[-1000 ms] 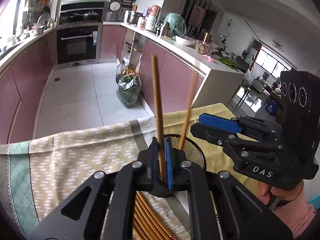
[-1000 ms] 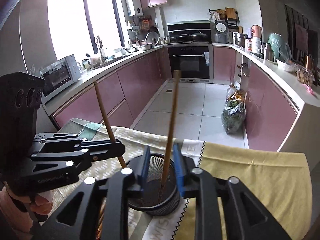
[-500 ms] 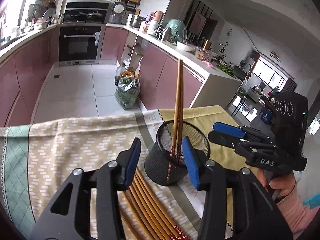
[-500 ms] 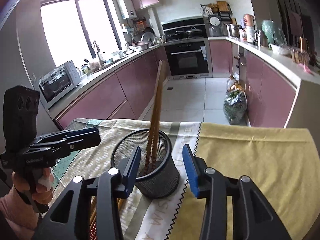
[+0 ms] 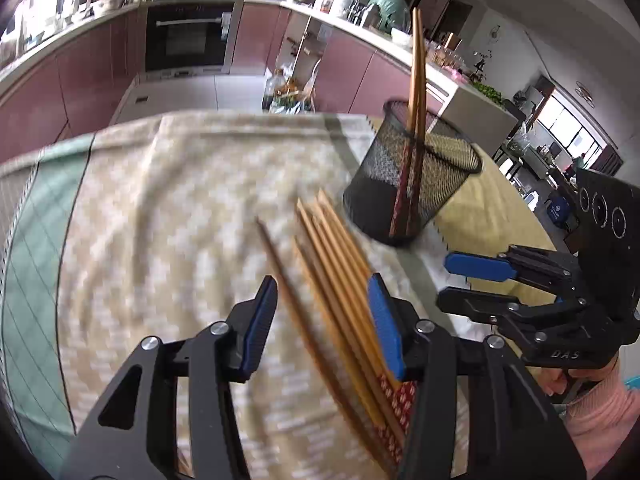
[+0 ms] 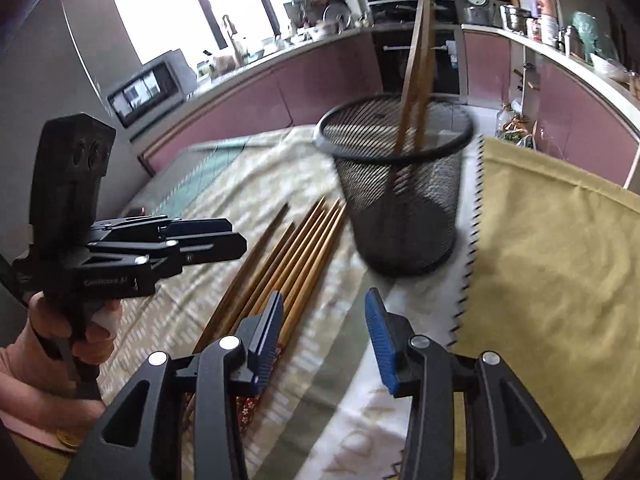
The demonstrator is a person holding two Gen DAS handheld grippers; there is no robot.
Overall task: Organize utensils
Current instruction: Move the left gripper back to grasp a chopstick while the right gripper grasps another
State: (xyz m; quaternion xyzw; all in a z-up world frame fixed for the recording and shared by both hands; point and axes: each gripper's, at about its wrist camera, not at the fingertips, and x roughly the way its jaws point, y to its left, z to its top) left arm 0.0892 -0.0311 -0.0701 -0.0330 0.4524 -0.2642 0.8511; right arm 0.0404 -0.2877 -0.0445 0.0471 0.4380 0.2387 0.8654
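- Blue pads sit low in the left wrist view, where the left gripper (image 5: 324, 320) is wide open and holds nothing.
- A second ago it was pinching a chopstick in the cup; now that stick is let go.
- Under its jaws lie the loose chopsticks (image 5: 340, 272) on the patterned cloth (image 5: 160, 220), running up to the middle.
- The right gripper (image 6: 324, 340), low in its own view, is wide open too, after dropping its stick.
- Farther up and right, the black mesh cup (image 5: 412, 184) holds two chopsticks (image 5: 416, 80) standing up.
- So one pair is put away, and more sticks wait.
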